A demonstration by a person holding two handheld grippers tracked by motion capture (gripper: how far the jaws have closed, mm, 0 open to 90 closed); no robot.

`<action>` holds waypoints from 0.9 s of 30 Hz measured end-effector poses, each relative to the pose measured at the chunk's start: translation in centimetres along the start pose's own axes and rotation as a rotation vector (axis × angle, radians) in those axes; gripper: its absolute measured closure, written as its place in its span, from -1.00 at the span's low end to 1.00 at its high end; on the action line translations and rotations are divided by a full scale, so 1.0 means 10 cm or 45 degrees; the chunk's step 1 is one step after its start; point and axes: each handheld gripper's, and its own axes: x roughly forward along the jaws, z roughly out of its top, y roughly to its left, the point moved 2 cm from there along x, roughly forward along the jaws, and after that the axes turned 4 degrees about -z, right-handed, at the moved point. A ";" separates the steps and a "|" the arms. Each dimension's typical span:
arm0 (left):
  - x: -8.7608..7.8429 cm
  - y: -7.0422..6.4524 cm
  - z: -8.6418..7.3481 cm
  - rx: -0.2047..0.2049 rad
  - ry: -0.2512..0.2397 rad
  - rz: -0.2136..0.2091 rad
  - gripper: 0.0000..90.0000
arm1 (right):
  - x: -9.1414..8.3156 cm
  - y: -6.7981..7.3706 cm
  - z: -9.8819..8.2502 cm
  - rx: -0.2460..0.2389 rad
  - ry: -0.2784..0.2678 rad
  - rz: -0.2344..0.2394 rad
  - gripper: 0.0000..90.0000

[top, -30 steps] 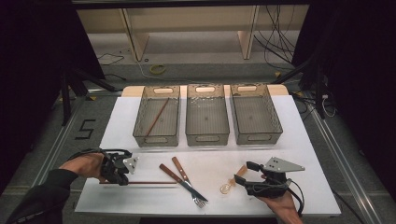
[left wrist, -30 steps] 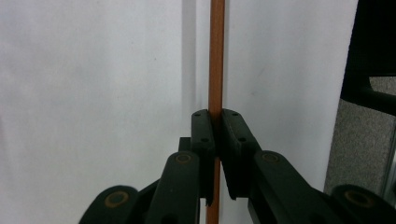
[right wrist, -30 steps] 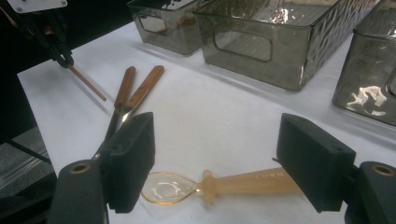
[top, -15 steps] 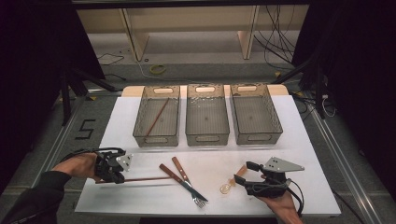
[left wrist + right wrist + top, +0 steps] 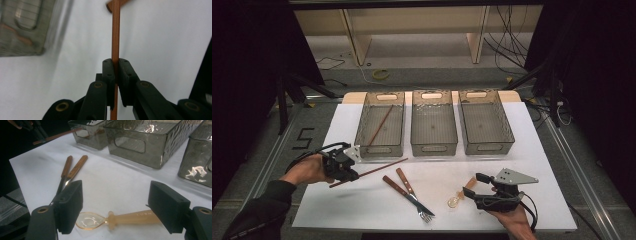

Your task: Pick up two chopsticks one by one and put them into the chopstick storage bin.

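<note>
1. Since the earlier frame: left gripper (image 5: pixel 346 169) has lifted its chopstick (image 5: pixel 369 172) off the white table (image 5: pixel 362 210); the stick now slants upward, far tip toward the left bin (image 5: pixel 381 125). Right gripper (image 5: pixel 484 187) unchanged in place.
2. Left gripper, state: jaws closed tight on the chopstick, pads pinching it near one end, as the left gripper view shows (image 5: pixel 115 75). A short stub projects behind the jaws; the long remainder runs forward past the pads.
3. Chopstick, location: held in the air above the table's near-left part, just in front of the left bin. A second chopstick (image 5: pixel 379 125) already lies slanted inside that bin.
4. Chopstick, handling (judged): light, thin, stiff wood with a smooth finish. It may pivot or slip in a two-pad pinch, the more so when gripped near an end. A hold nearer the middle would swing less.
5. Right gripper, state: jaws wide open, holding nothing; they straddle the translucent amber spoon (image 5: pixel 120 218), which lies flat on the table, without visibly touching it.
6. Other items: fork (image 5: pixel 404 192) and knife (image 5: pixel 409 186), both wooden-handled, side by side at table centre; middle bin (image 5: pixel 434 122) and right bin (image 5: pixel 484 121) both empty.
</note>
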 end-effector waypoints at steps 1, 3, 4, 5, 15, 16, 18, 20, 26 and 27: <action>-0.02 0.01 0.03 -0.029 -0.038 0.013 0.85 | 0.00 0.00 0.00 -0.001 0.000 0.000 -0.36; -0.06 0.05 0.08 -0.075 -0.076 0.031 0.85 | 0.00 0.00 0.00 -0.001 0.000 0.001 -0.36; -0.08 0.07 0.11 -0.093 -0.092 0.052 0.85 | 0.00 0.00 0.00 -0.002 0.000 0.000 -0.36; -0.10 0.09 0.13 -0.123 -0.111 0.060 0.85 | 0.00 0.00 0.00 -0.004 -0.001 0.000 -0.36; -0.26 0.35 0.37 -0.312 -0.290 0.111 0.86 | 0.00 0.00 0.00 -0.001 -0.002 0.002 -0.36; -0.27 0.38 0.39 -0.326 -0.305 0.113 0.85 | 0.00 0.00 0.00 -0.002 -0.002 0.001 -0.36; -0.29 0.43 0.44 -0.350 -0.318 0.118 0.86 | -0.01 0.00 0.00 -0.001 -0.002 0.001 -0.36; -0.30 0.48 0.48 -0.384 -0.342 0.122 0.86 | -0.01 0.00 0.00 -0.001 -0.003 0.002 -0.36; -0.34 0.67 0.61 -0.463 -0.388 0.135 0.86 | -0.01 0.00 0.00 -0.003 -0.003 0.004 -0.36; -0.35 0.70 0.62 -0.470 -0.393 0.137 0.86 | -0.01 0.00 0.00 -0.002 -0.004 0.004 -0.36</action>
